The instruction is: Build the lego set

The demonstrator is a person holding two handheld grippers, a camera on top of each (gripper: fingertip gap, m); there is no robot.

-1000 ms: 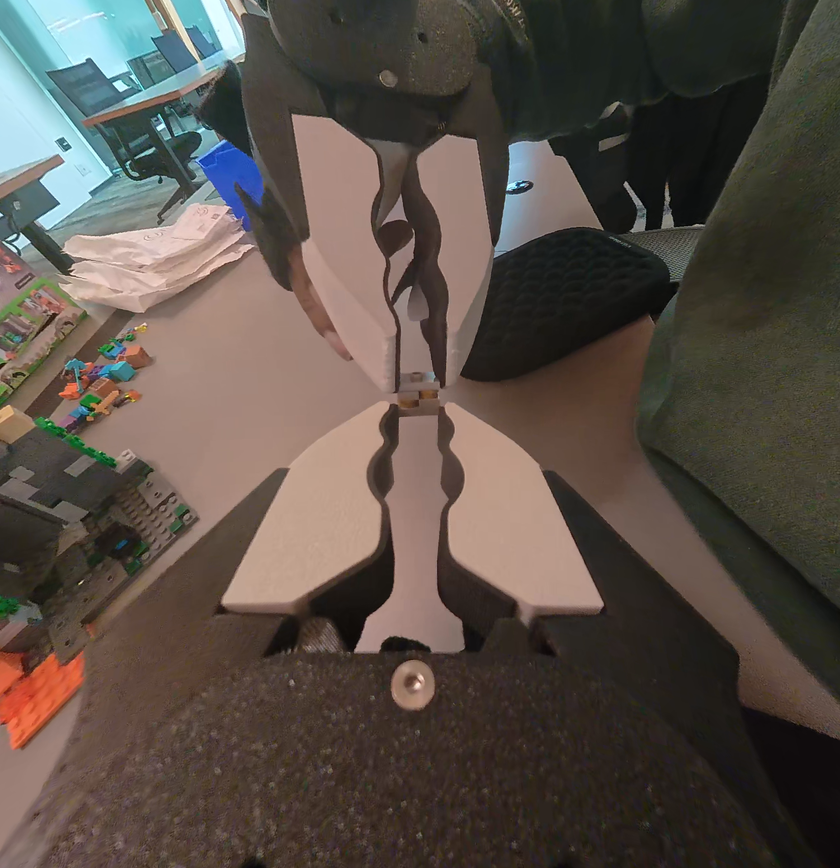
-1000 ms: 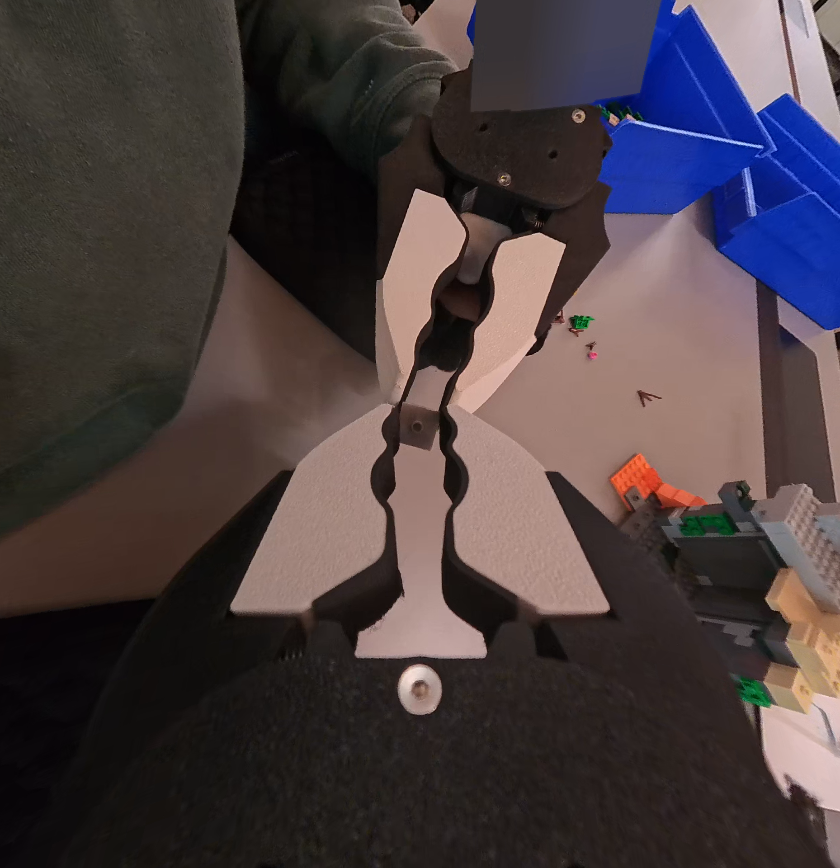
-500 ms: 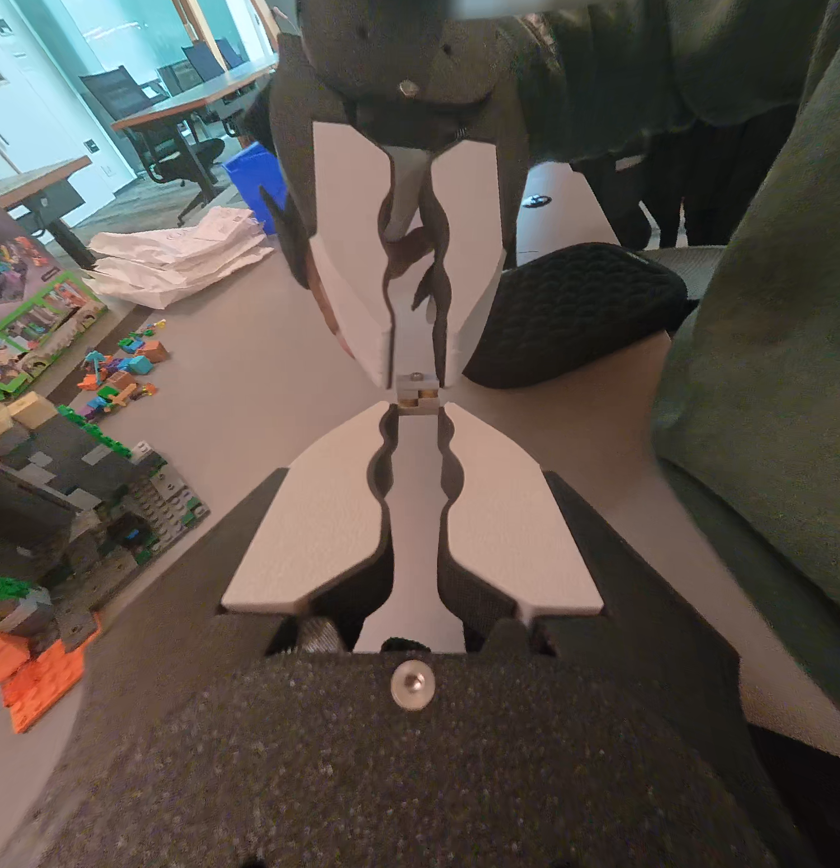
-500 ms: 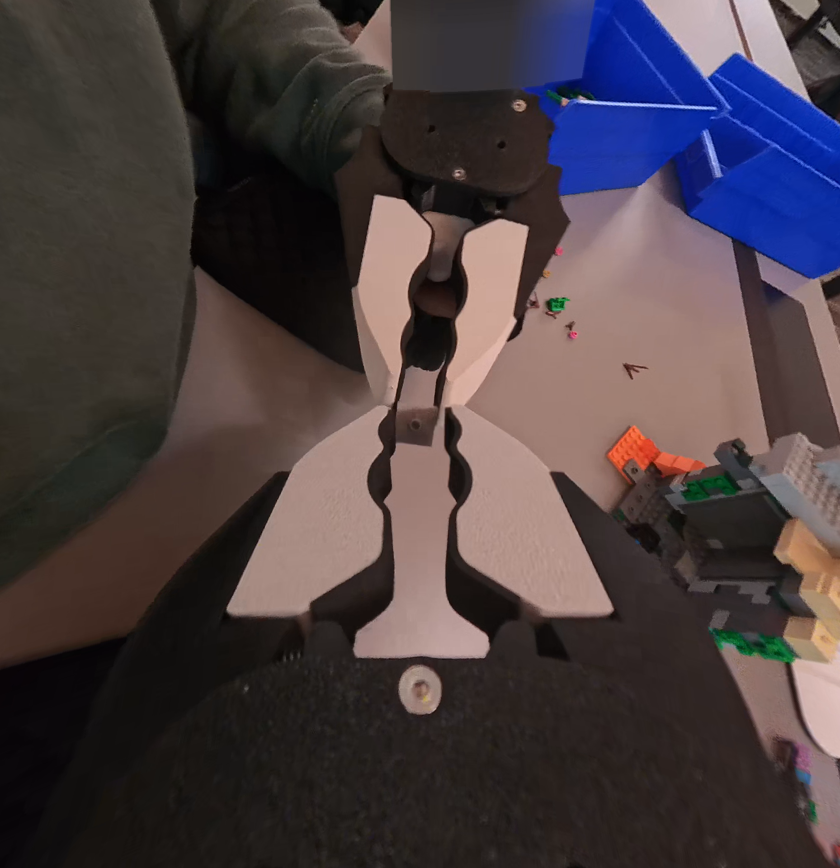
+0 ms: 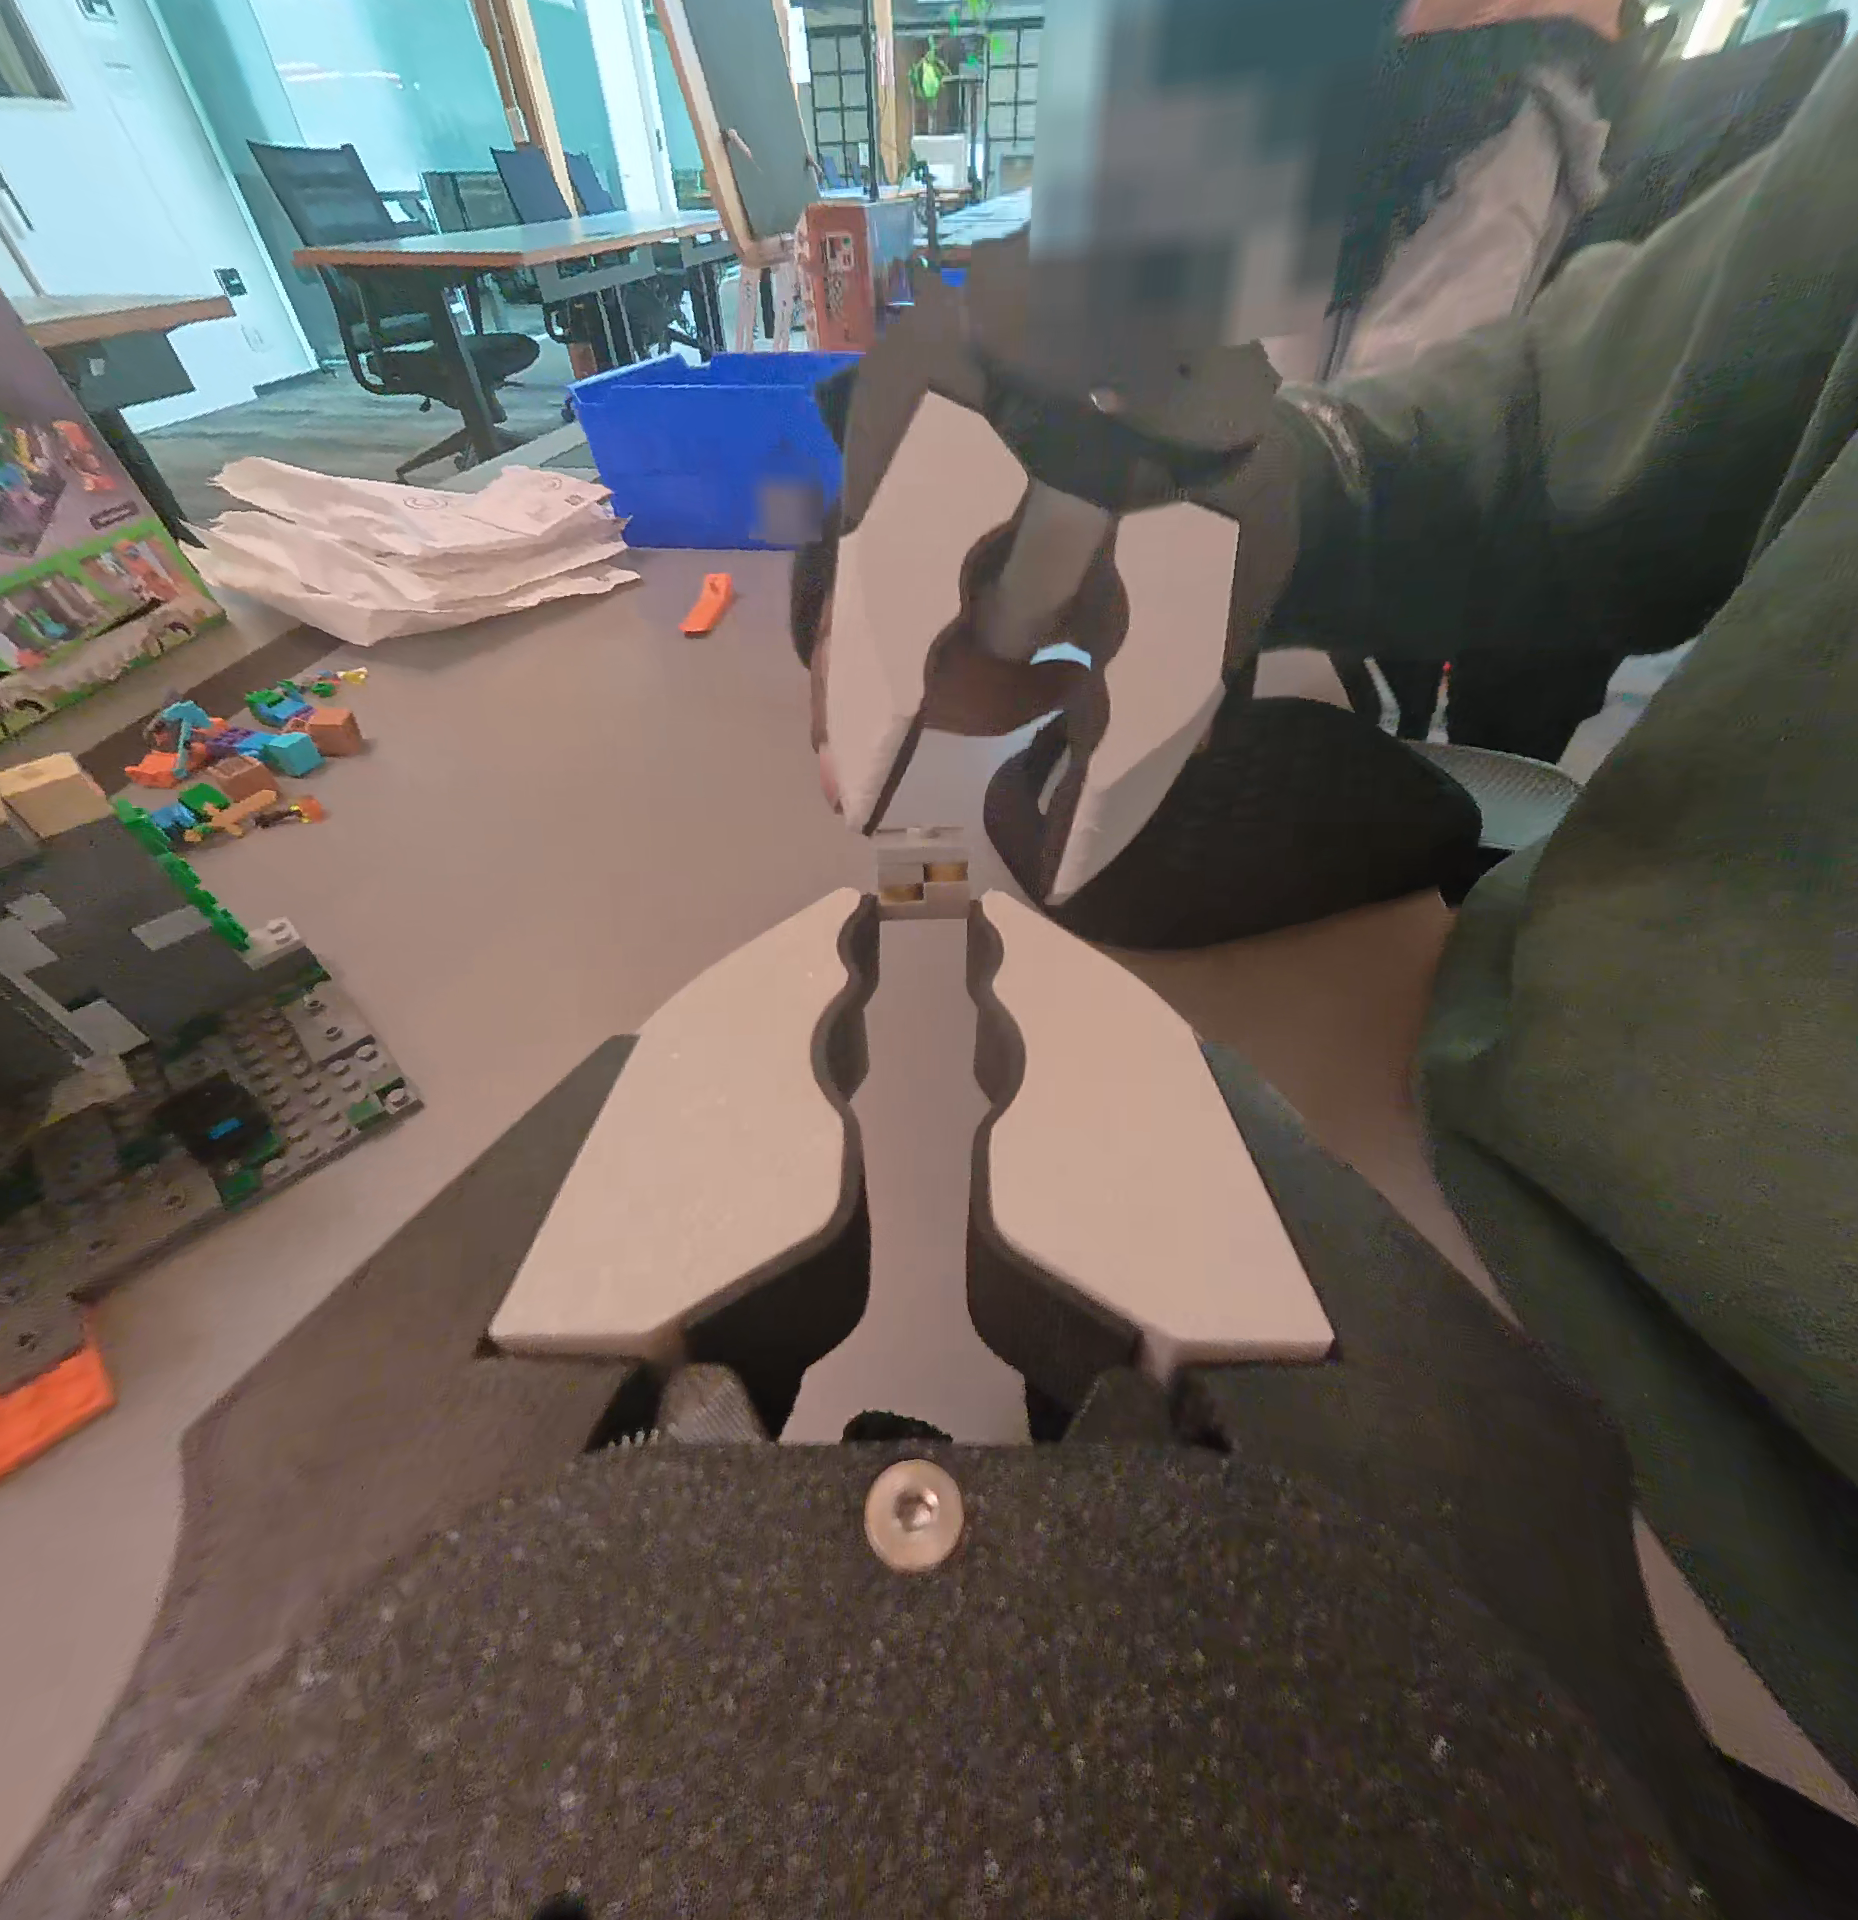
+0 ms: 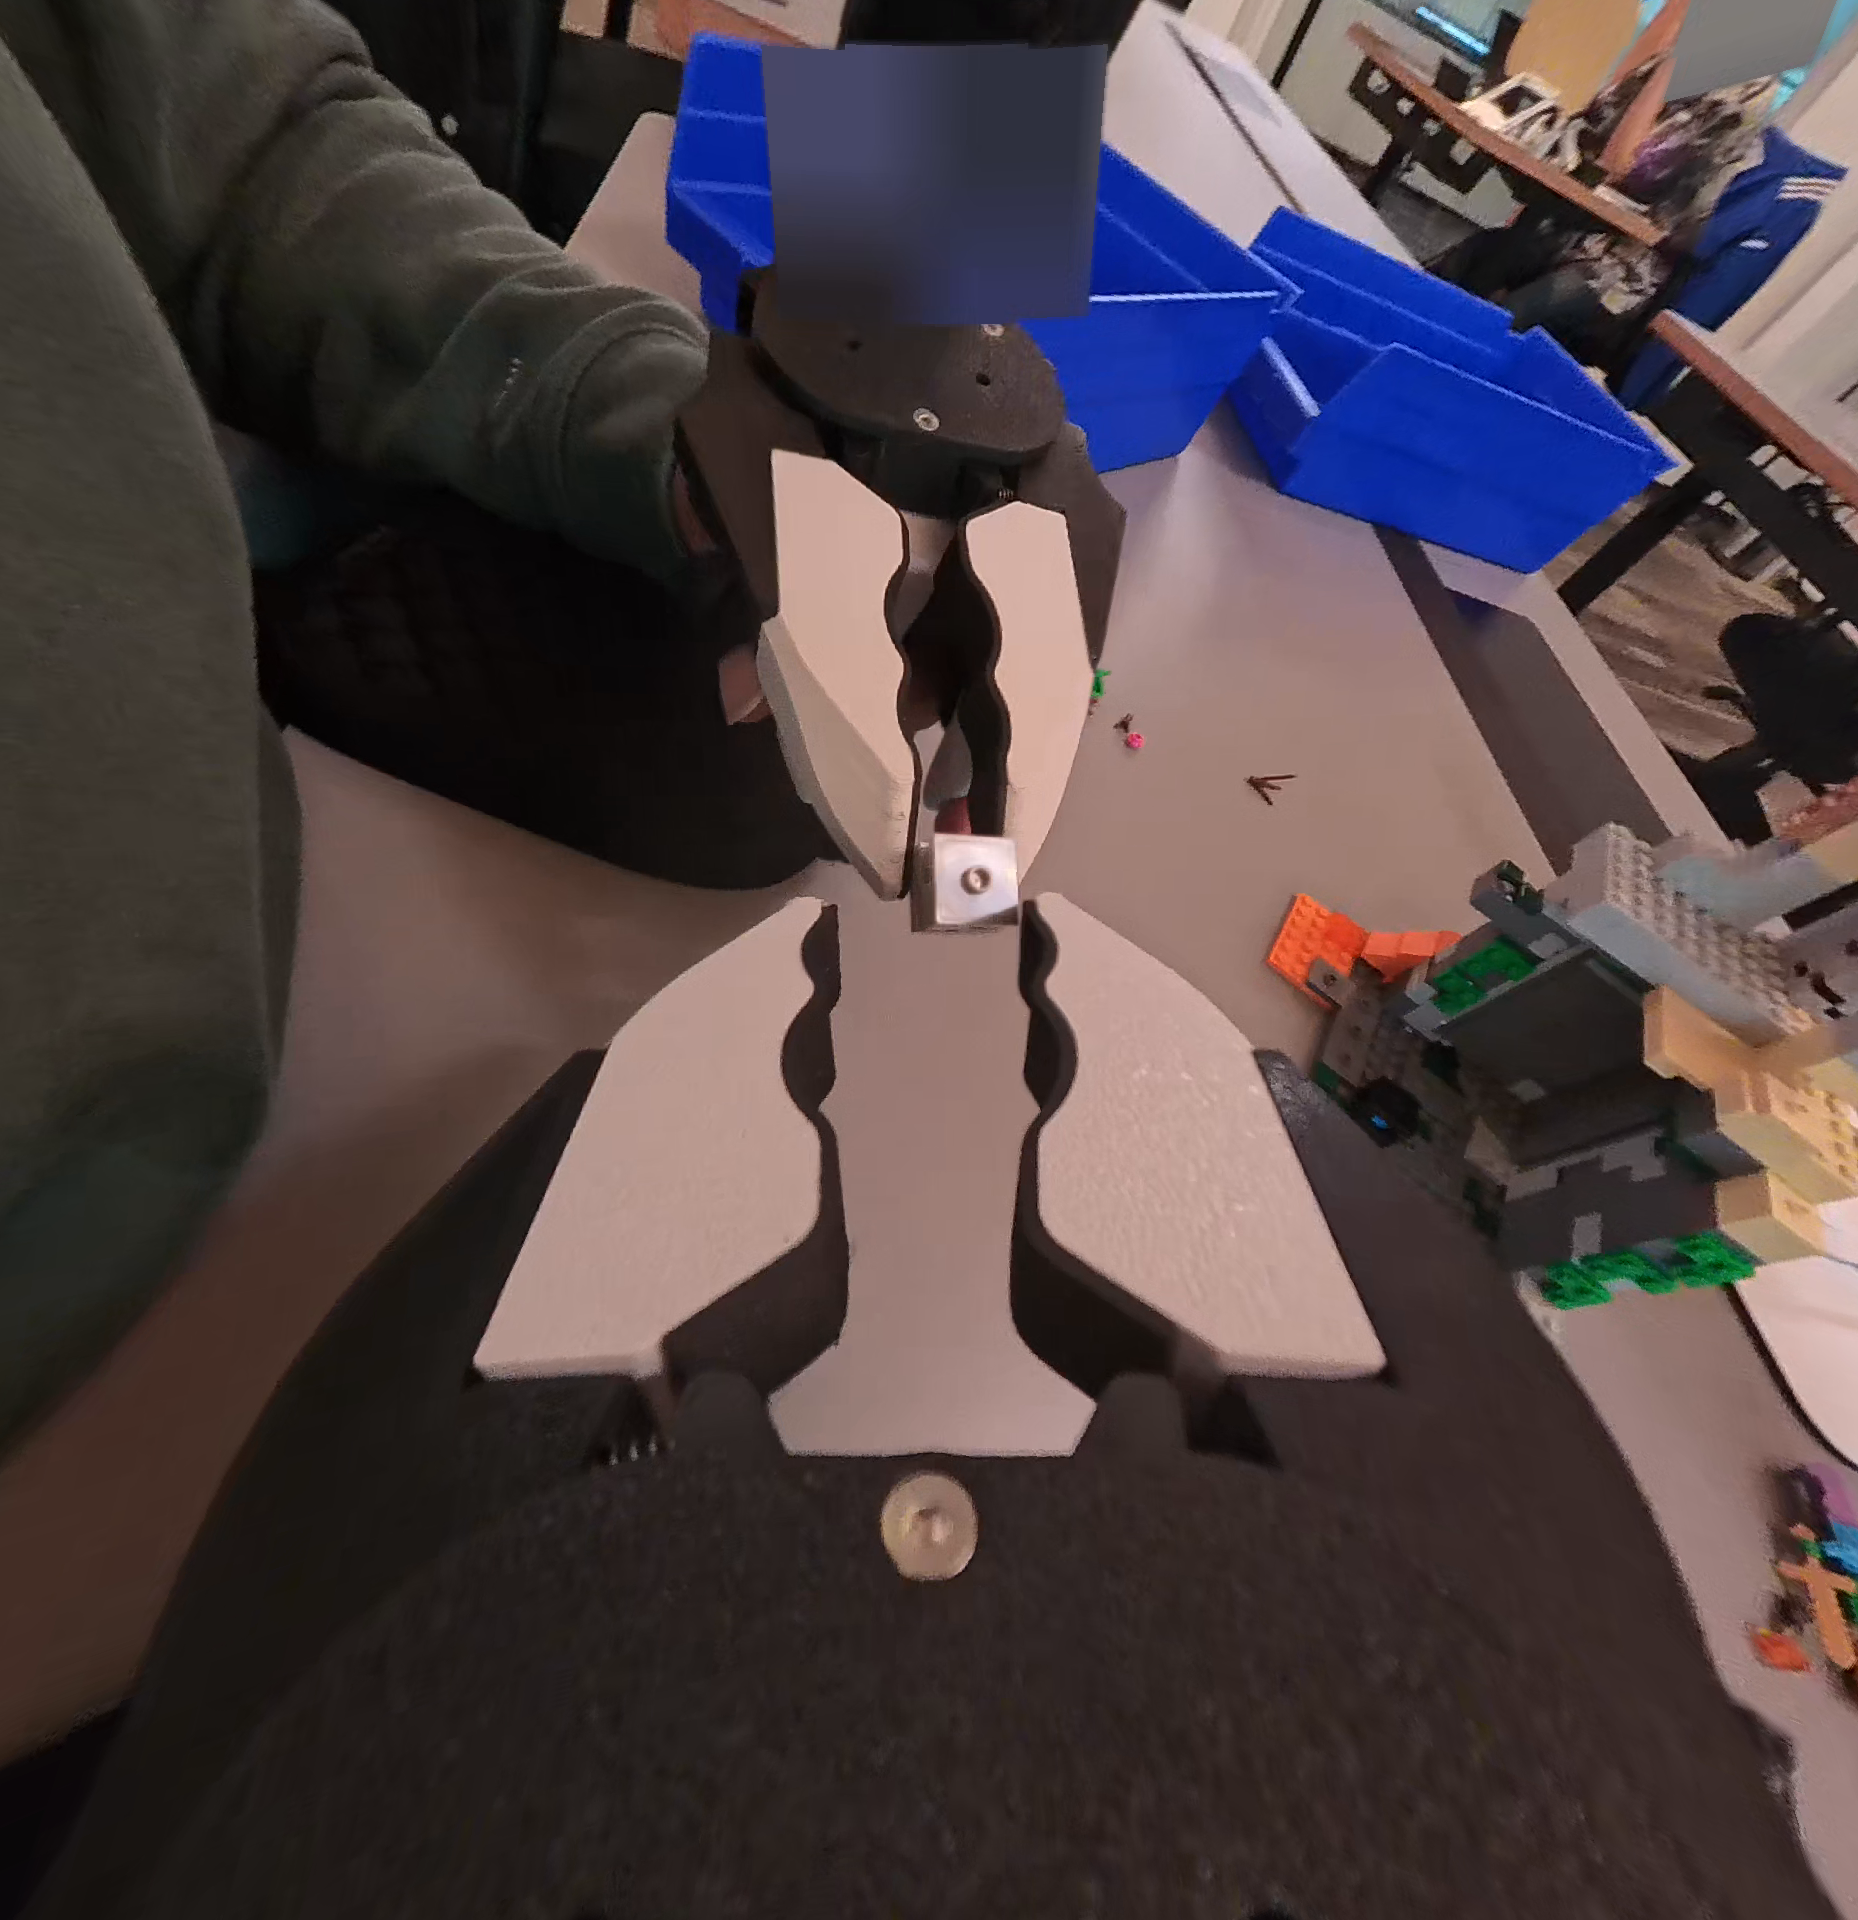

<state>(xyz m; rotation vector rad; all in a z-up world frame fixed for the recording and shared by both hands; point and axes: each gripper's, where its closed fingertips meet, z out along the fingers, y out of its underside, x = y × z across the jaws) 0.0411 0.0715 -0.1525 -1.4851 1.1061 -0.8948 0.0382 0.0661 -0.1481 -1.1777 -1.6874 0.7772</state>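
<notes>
Between my left gripper (image 5: 923, 902) tips sits the small grey brick assembly (image 5: 923, 881), pinched; right gripper (image 6: 925, 914) gapes empty just ahead. Slack pinch risks dropping it.

Left wrist view: lego build (image 5: 125, 1060) on desk (image 5: 551, 862) at left, loose bricks (image 5: 239, 748) behind it, paper stack (image 5: 405, 540) farther back, bin (image 5: 707, 447) behind the papers — small brick assembly (image 5: 923, 878) centre, above the desk.
</notes>
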